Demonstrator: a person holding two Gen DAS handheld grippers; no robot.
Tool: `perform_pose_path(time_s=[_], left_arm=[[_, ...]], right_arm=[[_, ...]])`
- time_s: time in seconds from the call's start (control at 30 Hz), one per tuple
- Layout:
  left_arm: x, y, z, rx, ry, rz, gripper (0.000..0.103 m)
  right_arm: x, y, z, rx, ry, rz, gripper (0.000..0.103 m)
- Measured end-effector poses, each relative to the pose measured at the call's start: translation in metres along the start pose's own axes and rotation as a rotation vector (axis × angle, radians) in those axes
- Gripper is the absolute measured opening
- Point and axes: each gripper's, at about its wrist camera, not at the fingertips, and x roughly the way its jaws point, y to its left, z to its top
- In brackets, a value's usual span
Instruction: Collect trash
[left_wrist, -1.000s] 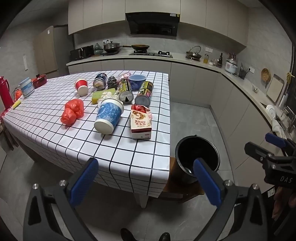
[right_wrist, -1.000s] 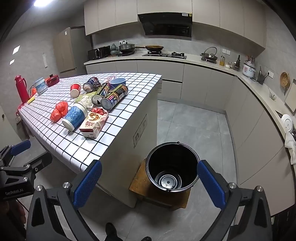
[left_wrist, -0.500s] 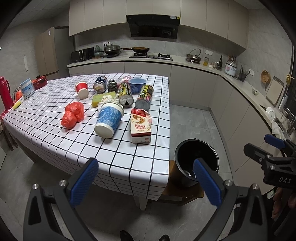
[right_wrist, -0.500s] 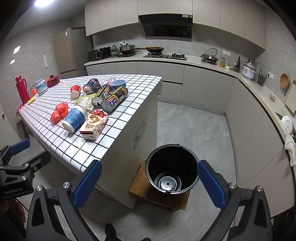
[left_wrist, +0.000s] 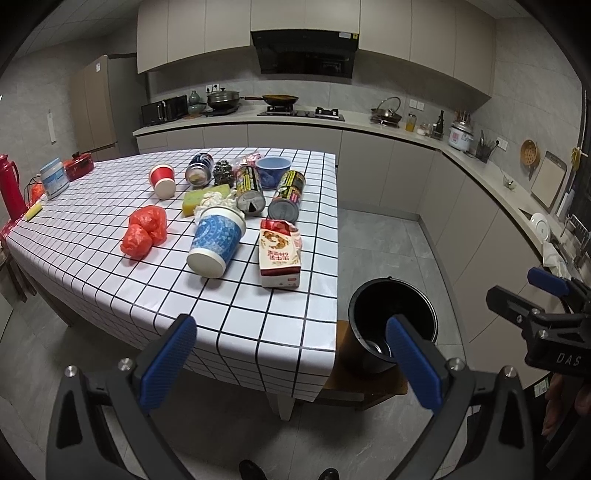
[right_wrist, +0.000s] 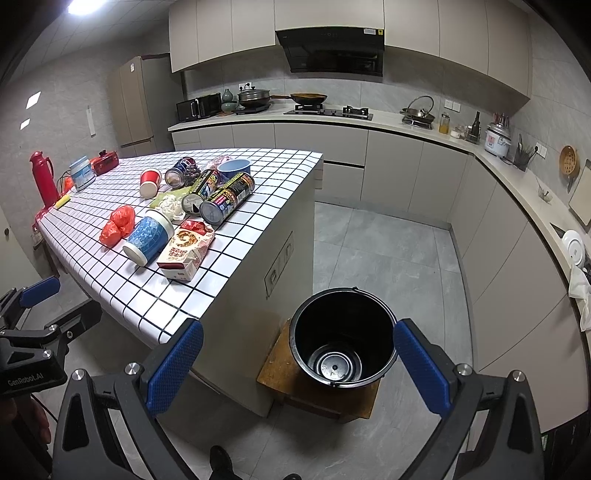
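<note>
Jaws on both tools spread wide, nothing between them: left gripper (left_wrist: 291, 354) and right gripper (right_wrist: 297, 363) both hang off the near edge of the table (left_wrist: 110, 280), short of the checked cloth. Trash lies in a loose cluster on the cloth, none of it in the black bucket (right_wrist: 341, 338), which stands on a low wooden stool (right_wrist: 284, 369) on the floor by the table's right end. Nearest piece to either tool: the snack bag (left_wrist: 280, 254), lying flat, long axis running roughly away from the person, torn top at the far end, bottom edge toward the jaws. Just left of it lies the blue paper cup (left_wrist: 216, 240), tipped on its side, base toward the person and mouth toward the far side, tissue (left_wrist: 218, 199) at its mouth. Left of that, the red plastic bag (left_wrist: 144, 232). Farther back: two dark cans (left_wrist: 288, 197) on their sides with ends facing the near edge, a red cup (left_wrist: 162, 181), a blue bowl (left_wrist: 273, 170). Judgement: the left tool is nearer the cluster, which sits ahead of it and slightly up-table; the right tool sits ahead of the bucket. The bag lies forward of the left jaws, well apart, so a forward reach comes first, with the jaws closing across the bag's short width.
</note>
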Motion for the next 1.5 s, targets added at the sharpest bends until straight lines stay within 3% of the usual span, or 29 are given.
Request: perform_pose_path(time_s=[1.5], left_arm=[[0.0002,0.0050,0.0035,-0.013,-0.003,0.010,0.103]], right_arm=[[0.0053,-0.0042,0.0031,0.003,0.005,0.004,0.103]])
